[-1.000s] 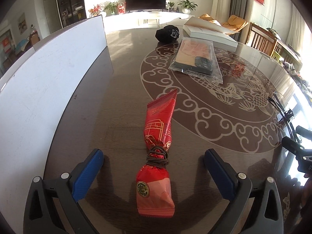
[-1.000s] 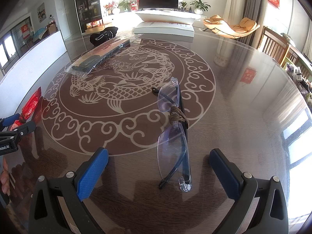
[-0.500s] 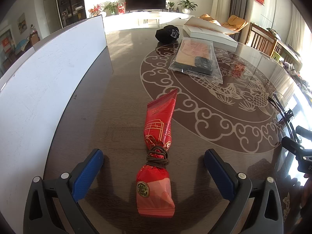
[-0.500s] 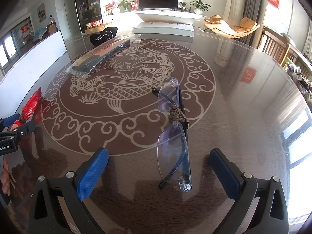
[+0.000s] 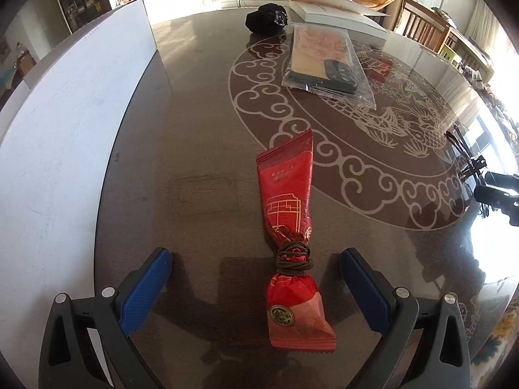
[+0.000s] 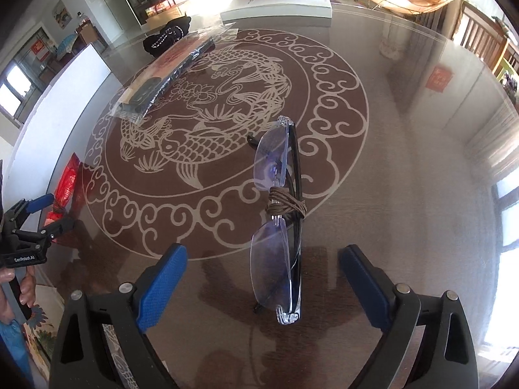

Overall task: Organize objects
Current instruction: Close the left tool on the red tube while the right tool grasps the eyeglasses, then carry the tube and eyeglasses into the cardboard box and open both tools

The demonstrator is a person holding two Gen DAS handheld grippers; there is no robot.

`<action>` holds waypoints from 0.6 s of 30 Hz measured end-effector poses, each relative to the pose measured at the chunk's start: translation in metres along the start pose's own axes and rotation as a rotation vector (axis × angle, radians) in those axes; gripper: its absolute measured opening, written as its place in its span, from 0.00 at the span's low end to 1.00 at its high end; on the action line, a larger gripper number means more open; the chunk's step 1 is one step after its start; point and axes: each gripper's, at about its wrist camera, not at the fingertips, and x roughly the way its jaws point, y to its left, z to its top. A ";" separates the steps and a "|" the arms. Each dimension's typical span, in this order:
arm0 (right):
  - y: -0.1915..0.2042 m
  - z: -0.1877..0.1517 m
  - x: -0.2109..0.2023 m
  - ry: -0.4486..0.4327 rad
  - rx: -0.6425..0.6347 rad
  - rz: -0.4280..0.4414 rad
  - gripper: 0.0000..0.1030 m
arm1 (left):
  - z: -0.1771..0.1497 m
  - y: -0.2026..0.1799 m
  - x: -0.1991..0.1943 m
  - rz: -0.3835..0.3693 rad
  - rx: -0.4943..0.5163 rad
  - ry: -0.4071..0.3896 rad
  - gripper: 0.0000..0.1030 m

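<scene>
The folded glasses point(image 6: 279, 227), bound at the middle with brown cord point(image 6: 287, 206), lay on the glossy table point(image 6: 405, 178) between the blue pads of the right hand-held gripper point(image 6: 261, 277), whose jaws had just been closing but touched nothing. The red snack packet point(image 5: 293, 227), tied with similar cord, lay at twelve o'clock between the wide-open pads of the left hand-held gripper point(image 5: 256, 280), untouched. A clear-wrapped pack point(image 5: 327, 64) lay at one o'clock beyond.
</scene>
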 end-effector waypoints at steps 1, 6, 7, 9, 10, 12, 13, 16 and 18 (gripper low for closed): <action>0.004 0.003 0.002 0.000 -0.021 -0.019 0.80 | 0.001 -0.001 0.000 0.003 0.002 -0.011 0.96; 0.003 0.007 -0.004 -0.033 0.006 -0.048 0.24 | 0.003 -0.006 -0.011 -0.038 0.014 -0.098 0.21; 0.003 0.005 -0.007 -0.040 0.012 -0.041 0.24 | 0.001 -0.003 -0.014 -0.053 -0.003 -0.113 0.21; 0.005 0.003 -0.019 -0.070 0.018 -0.015 0.24 | -0.006 0.003 -0.026 -0.093 -0.037 -0.154 0.21; 0.007 0.003 -0.028 -0.089 0.029 0.018 0.24 | -0.010 0.006 -0.035 -0.118 -0.055 -0.177 0.21; 0.015 0.007 -0.046 -0.123 0.047 0.085 0.24 | -0.017 0.011 -0.059 -0.172 -0.092 -0.231 0.21; 0.023 0.011 -0.054 -0.139 0.050 0.120 0.24 | -0.019 0.015 -0.073 -0.199 -0.111 -0.260 0.21; 0.058 0.033 -0.080 -0.182 0.041 0.232 0.24 | -0.023 0.035 -0.115 -0.261 -0.166 -0.339 0.21; 0.093 0.049 -0.097 -0.210 0.018 0.321 0.24 | -0.028 0.057 -0.143 -0.269 -0.195 -0.382 0.21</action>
